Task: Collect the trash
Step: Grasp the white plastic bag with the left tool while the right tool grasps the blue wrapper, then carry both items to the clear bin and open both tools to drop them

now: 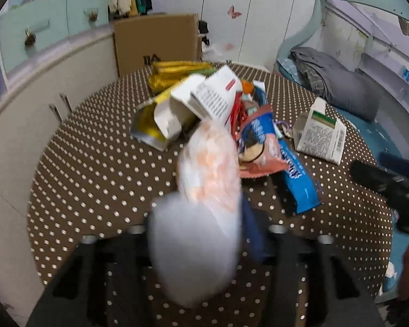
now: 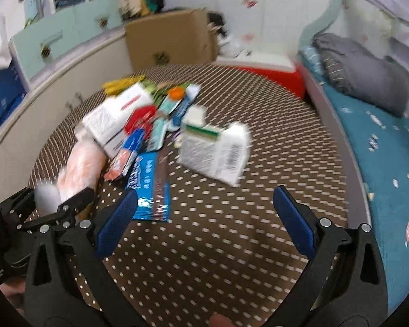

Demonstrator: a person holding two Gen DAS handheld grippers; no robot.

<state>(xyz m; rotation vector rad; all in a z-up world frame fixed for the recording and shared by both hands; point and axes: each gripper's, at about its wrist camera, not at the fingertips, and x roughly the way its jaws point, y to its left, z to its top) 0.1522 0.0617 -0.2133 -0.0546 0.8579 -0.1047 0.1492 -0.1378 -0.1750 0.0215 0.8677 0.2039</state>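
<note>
The left hand-held gripper was clamped on a translucent orange-white plastic bag, lifted above the table, probably for removal. The right hand-held gripper hovered with fingers apart, near the white carton, likely next.

Ahead of the claws spreads a dotted cloth; beyond it a box, right a bed with pillow.

Left wrist view: low, close over the brown polka-dot tablecloth, facing the far brown cardboard box. Right wrist view: from further right, same heading. Shared: white green-striped carton.
</note>
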